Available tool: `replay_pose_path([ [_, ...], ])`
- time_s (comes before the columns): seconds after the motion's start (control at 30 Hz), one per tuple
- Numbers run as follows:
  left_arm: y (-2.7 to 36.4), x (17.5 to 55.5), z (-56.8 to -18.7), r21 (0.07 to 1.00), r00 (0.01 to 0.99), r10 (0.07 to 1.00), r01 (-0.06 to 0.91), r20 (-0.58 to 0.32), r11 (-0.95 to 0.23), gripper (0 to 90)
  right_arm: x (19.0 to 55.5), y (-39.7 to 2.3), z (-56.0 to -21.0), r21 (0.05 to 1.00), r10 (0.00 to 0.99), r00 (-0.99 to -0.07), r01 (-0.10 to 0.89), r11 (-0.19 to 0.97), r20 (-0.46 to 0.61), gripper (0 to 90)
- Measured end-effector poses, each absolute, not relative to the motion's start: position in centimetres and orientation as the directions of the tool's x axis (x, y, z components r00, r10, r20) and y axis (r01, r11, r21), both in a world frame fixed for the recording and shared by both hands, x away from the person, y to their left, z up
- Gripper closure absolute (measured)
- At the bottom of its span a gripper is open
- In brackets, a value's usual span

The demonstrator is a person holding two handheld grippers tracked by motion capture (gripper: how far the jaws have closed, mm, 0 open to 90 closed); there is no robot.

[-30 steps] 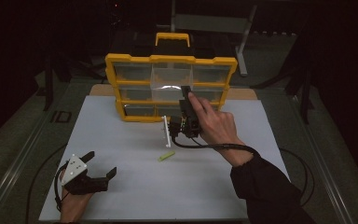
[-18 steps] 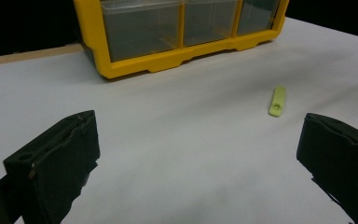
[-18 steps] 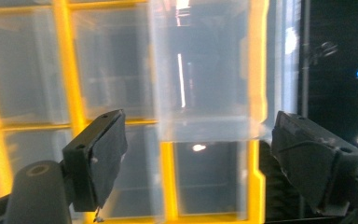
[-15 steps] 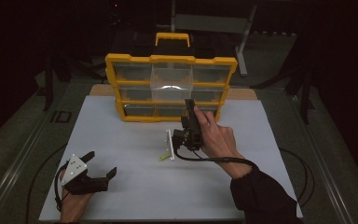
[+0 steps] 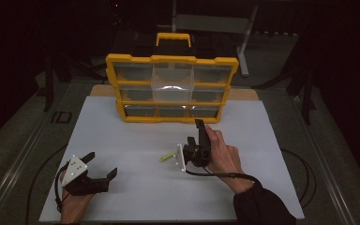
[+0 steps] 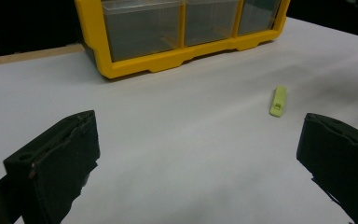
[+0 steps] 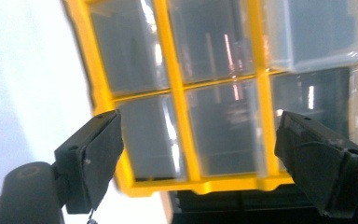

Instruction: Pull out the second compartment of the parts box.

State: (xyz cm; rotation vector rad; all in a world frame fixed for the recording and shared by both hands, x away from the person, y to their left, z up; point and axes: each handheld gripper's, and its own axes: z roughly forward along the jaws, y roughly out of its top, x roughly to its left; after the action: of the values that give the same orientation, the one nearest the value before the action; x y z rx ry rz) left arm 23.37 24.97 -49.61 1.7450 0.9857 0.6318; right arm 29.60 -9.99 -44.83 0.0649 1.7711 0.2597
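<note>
So my right gripper (image 5: 198, 136) hangs with jaws just opened, empty, facing the yellow drawer box (image 5: 172, 87) — the green clip (image 5: 167, 157) lies beside it. Left gripper (image 5: 98, 165) idles open. Next — pick the clip.

A yellow plastic organiser box with clear drawers (image 5: 172, 88) stands upright at the far middle of the white tabletop board (image 5: 122, 136). In front of it, nearer the person, a small lime-green plastic clip (image 5: 166, 157) lies flat on the board. The right gripper (image 5: 192, 150) sits just right of the clip; the left gripper (image 5: 96, 171) rests at the near left corner, well apart.
</note>
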Motion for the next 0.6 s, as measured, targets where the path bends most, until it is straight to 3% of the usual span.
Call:
replay_pose_path([
  [0.4,25.1,23.2,-49.6,0.93,0.527,0.849,0.328,-0.032,-0.168,0.3,28.1,-13.0,-47.3,0.407,0.367,-0.407,-0.012,0.914,-0.837,13.3],
  [0.6,25.1,23.2,-49.6,0.929,0.524,0.851,0.33,-0.033,-0.167,0.3,27.8,-16.1,-47.9,0.605,0.568,-0.481,0.093,0.791,-0.668,13.4],
])
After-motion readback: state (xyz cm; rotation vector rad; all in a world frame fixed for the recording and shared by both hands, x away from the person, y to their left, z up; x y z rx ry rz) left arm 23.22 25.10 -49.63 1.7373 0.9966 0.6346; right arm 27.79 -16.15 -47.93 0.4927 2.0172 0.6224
